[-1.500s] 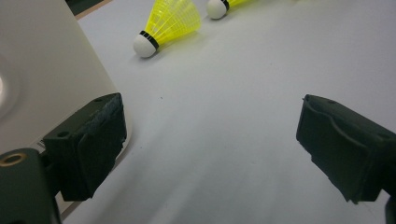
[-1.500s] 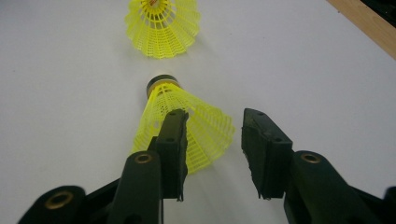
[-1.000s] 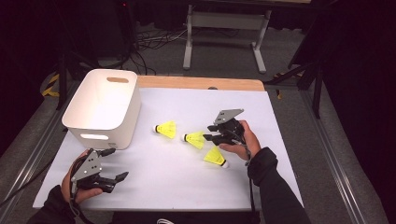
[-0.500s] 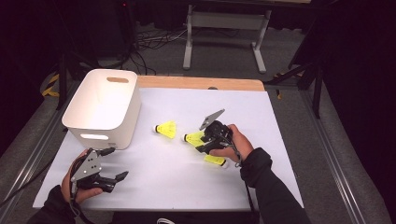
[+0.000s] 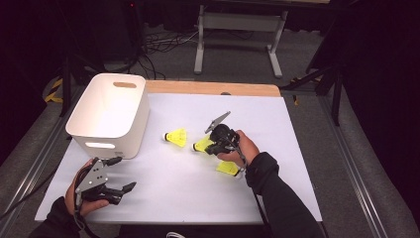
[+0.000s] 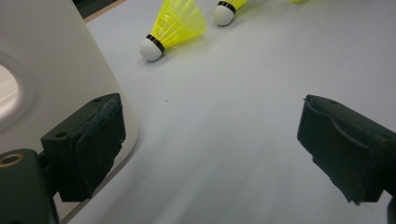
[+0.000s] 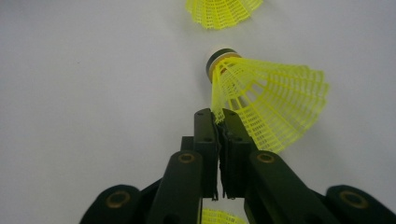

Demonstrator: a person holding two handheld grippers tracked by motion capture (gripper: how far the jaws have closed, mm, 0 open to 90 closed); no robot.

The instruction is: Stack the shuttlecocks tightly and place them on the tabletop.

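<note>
Shuttlecock [image 7: 261, 100] skirt pinched in right gripper [image 7: 223, 122] jaws; left gripper [image 6: 210, 140] jaws spread.

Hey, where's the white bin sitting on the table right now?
In the high view the white bin stands at the table's far left, left of the nearest yellow shuttlecock, just beyond the open left hand-held gripper.

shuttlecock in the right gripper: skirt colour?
Neon yellow mesh skirt on the shuttlecock, pinched by the right gripper; clearest in the right gripper view.

Yellow plastic-mesh shuttlecock [image 7: 266, 100], smooth matt white bin [image 5: 110, 115]
</note>
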